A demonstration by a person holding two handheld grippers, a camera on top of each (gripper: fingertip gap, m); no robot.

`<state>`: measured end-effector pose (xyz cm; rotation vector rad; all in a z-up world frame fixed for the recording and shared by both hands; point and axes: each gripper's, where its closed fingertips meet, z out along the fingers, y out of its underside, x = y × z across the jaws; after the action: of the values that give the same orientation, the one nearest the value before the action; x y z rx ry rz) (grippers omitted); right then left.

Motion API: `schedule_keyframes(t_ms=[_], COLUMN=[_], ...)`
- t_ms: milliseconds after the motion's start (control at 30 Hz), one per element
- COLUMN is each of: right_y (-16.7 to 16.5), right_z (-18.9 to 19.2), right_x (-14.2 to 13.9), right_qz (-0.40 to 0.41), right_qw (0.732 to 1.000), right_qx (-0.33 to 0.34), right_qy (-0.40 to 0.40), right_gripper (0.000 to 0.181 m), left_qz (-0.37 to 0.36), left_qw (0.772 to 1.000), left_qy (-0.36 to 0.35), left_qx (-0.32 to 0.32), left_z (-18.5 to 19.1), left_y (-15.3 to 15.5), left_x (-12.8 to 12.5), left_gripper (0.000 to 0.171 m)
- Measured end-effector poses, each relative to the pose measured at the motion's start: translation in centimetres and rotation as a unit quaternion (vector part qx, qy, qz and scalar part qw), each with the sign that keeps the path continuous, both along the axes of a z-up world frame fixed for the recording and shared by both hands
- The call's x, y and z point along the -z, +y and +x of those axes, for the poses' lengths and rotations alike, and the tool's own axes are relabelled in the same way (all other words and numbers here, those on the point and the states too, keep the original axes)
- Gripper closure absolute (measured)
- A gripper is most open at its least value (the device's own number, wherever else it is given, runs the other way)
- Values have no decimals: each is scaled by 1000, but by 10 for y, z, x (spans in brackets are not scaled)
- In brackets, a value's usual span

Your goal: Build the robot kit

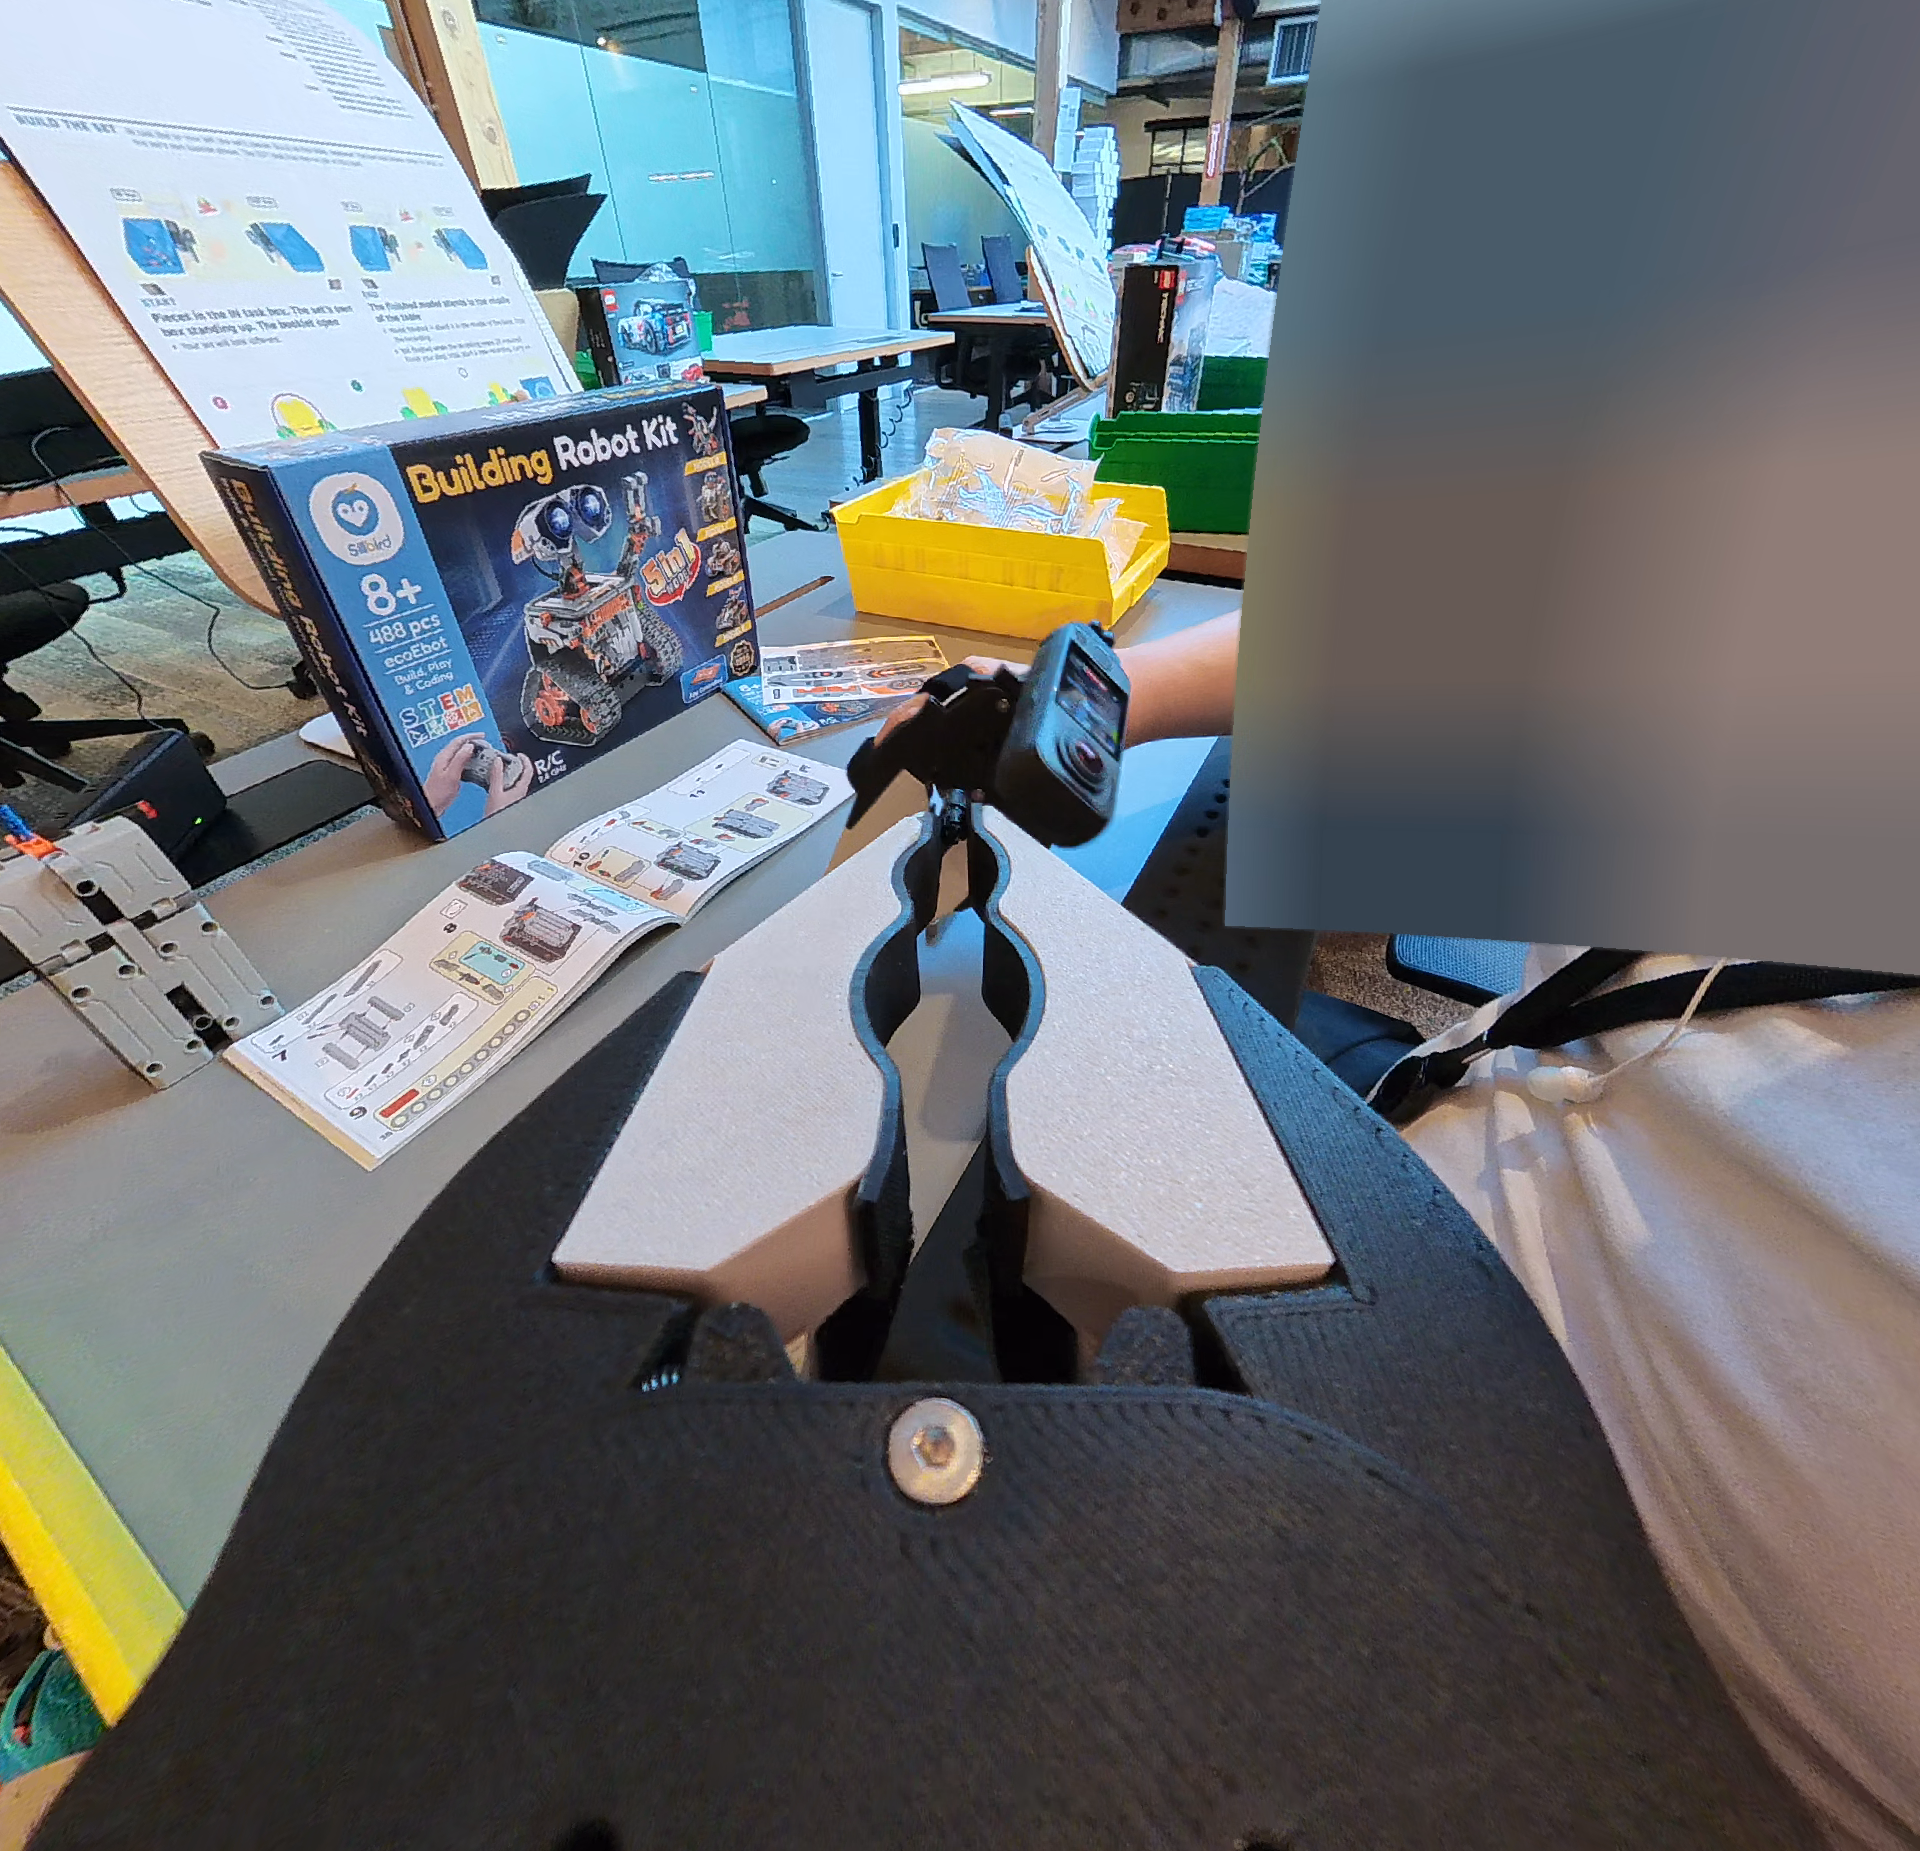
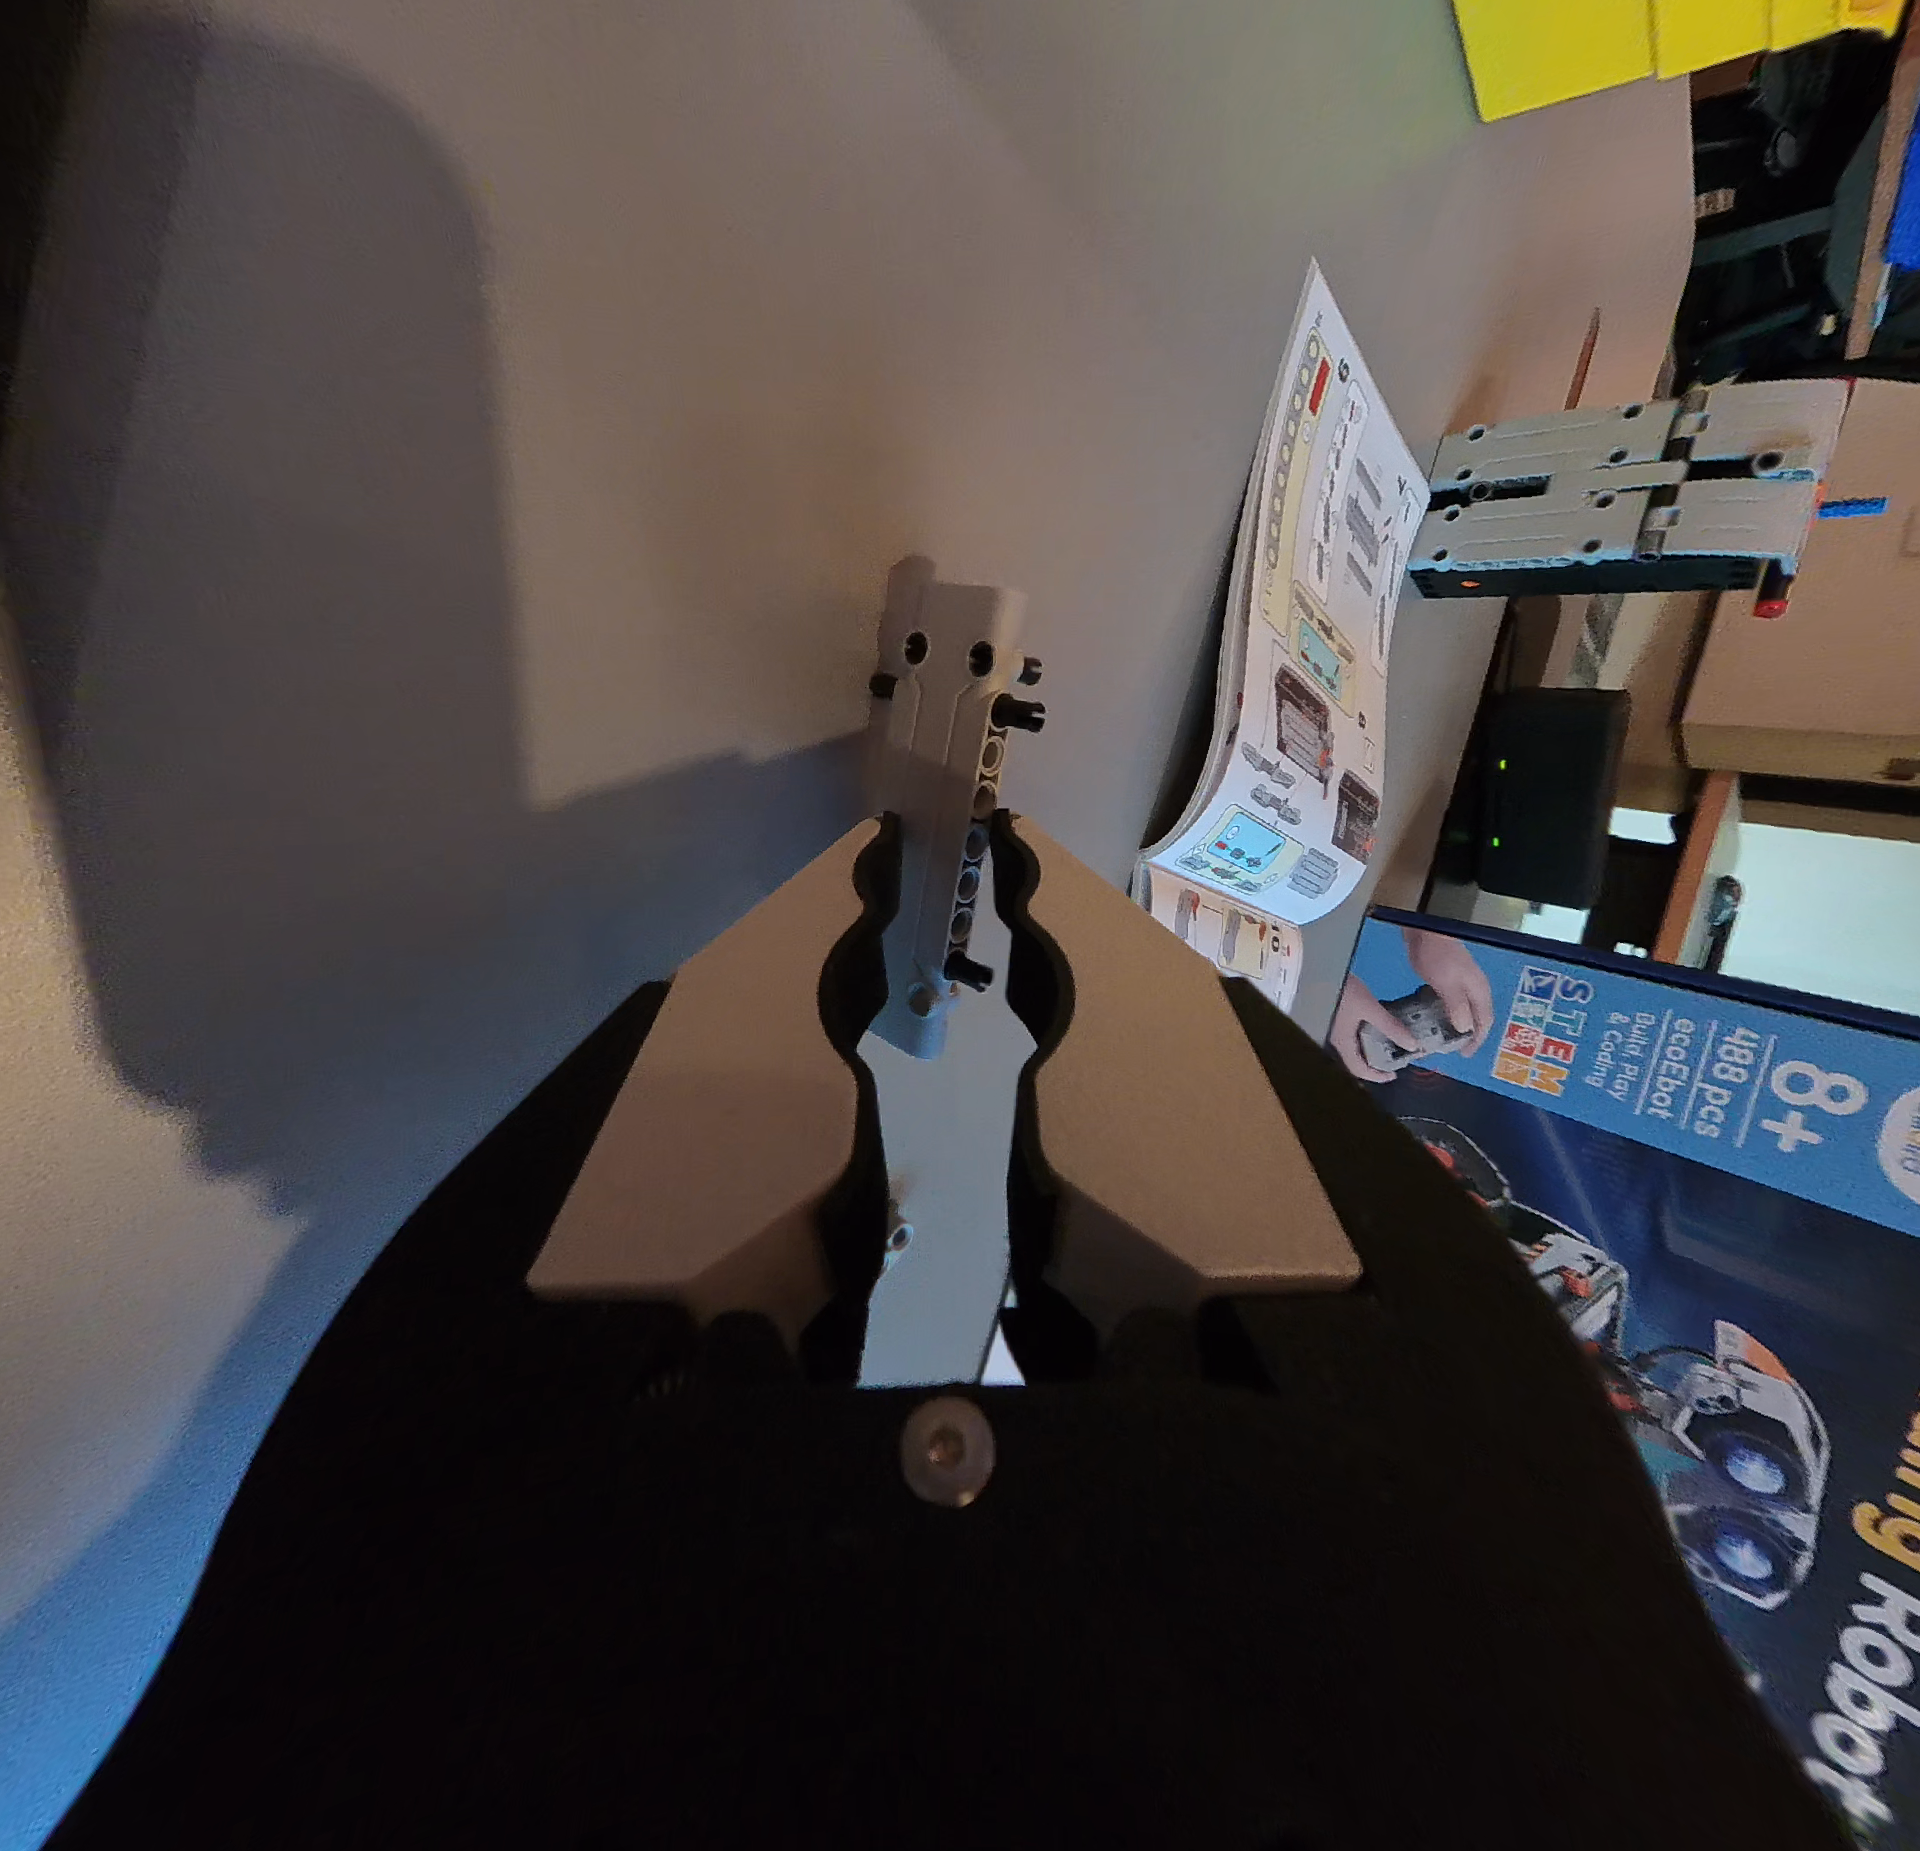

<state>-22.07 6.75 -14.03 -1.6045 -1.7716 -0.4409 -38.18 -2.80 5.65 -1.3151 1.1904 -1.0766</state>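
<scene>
In your left wrist view, your left gripper (image 1: 948, 845) has its two beige-and-black fingers (image 1: 748, 1053) drawn close, with only a narrow gap at the tips. A small dark thing sits right at that gap, but it blends into the other gripper behind it, so you cannot tell whether the tips grip anything. The tool hovers above the grey tabletop (image 1: 156, 1282), pointing across it. Just beyond its tips is your right gripper (image 1: 894, 762), black with a dark camera mounted on it, held by your hand (image 1: 1174, 674) reaching in from the right. To the left of the fingers lies an open white instruction booklet (image 1: 540, 944), and behind it stands a blue cardboard robot-kit box (image 1: 488, 606). A grey plastic brick assembly (image 1: 114, 949) rests at the left edge, and a yellow plastic bin (image 1: 997, 554) of clear bags sits farther back.

In your right wrist view, the picture is rolled sideways, so the tabletop (image 2: 623, 347) fills the frame like a wall. The right gripper (image 2: 943, 825) is clamped on a long light-grey plastic brick beam (image 2: 951, 762) studded with short black pins; the fingertips pinch its lower half and the holed end sticks out past them. To the right you see the booklet (image 2: 1309, 606), the grey assembly (image 2: 1558, 492) and the blue box (image 2: 1662, 1178).
</scene>
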Motion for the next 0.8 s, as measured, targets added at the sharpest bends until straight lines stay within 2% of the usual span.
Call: schedule_keyframes(t_ms=[133,267,567,800], right_y=[-5,-10,-7,-1], right_z=[0,-1,3,2], right_x=[1,2,13,10], right_qz=[12,-24,-91,-250], right_qw=[1000,1000,996,966], right_qx=[-5,4,13,48], right_qy=[-17,2,13,47], right_gripper=[163,165,173,173], left_qz=[0,-7,-8,-10], left_qw=[1000,1000,999,999], left_qy=[1,-14,-19,-11], left_qx=[1,26,31,37], left_z=[1,2,2,5], left_y=[0,-7,-8,-8], left_x=[0,-5,-8,-6], left_gripper=[170,170,170,169])
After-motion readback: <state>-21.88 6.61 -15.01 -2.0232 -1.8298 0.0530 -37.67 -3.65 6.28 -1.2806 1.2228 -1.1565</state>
